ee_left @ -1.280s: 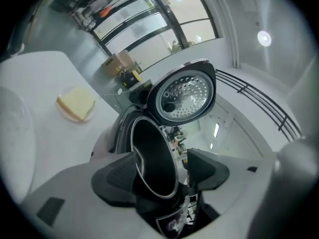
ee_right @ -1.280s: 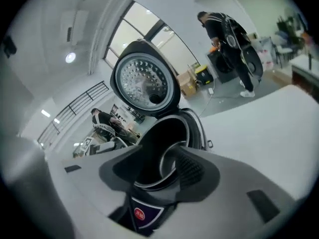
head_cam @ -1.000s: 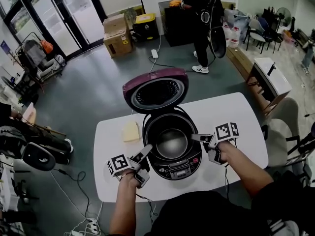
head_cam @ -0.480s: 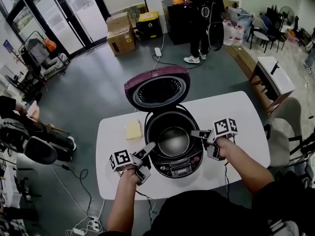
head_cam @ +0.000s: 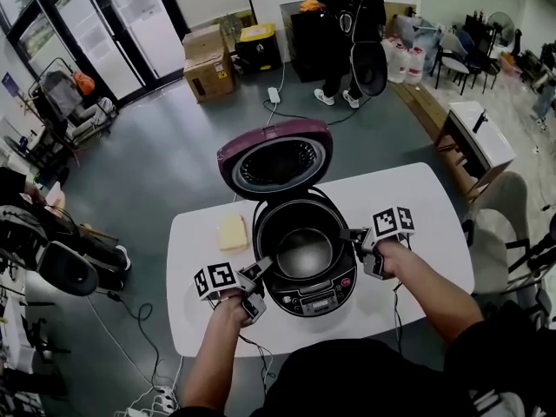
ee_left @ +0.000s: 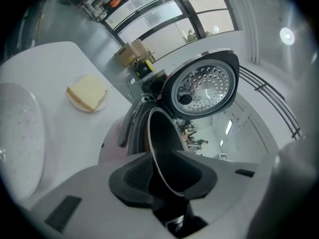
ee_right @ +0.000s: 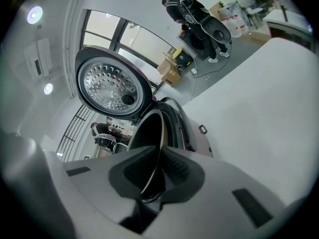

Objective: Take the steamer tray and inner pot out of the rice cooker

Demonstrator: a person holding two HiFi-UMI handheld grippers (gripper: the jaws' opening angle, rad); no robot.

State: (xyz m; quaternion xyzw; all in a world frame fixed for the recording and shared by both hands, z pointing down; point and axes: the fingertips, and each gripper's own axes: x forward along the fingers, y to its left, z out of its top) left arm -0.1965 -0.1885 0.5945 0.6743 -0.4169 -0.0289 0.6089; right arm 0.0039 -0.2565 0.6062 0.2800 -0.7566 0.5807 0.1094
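Forearms slope down past the near edge of the table [head_cam: 417,207], and the left gripper [head_cam: 263,267] and right gripper [head_cam: 351,234], jaws just closed, pinch opposite sides of the rim of the inner pot [head_cam: 304,252], seated in the open rice cooker [head_cam: 311,295], with tabletop showing either side.

left tool [head_cam: 264,266]: grey, marker cube [head_cam: 215,280] | right tool [head_cam: 352,235]: same | top [head_cam: 347,380]: black

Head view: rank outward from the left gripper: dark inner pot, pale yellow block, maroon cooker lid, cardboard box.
1. Dark inner pot: rim between the left gripper's jaws, which have just been closing.
2. Pale yellow block: table, left.
3. Maroon cooker lid: raised behind.
4. Cardboard box: far floor.
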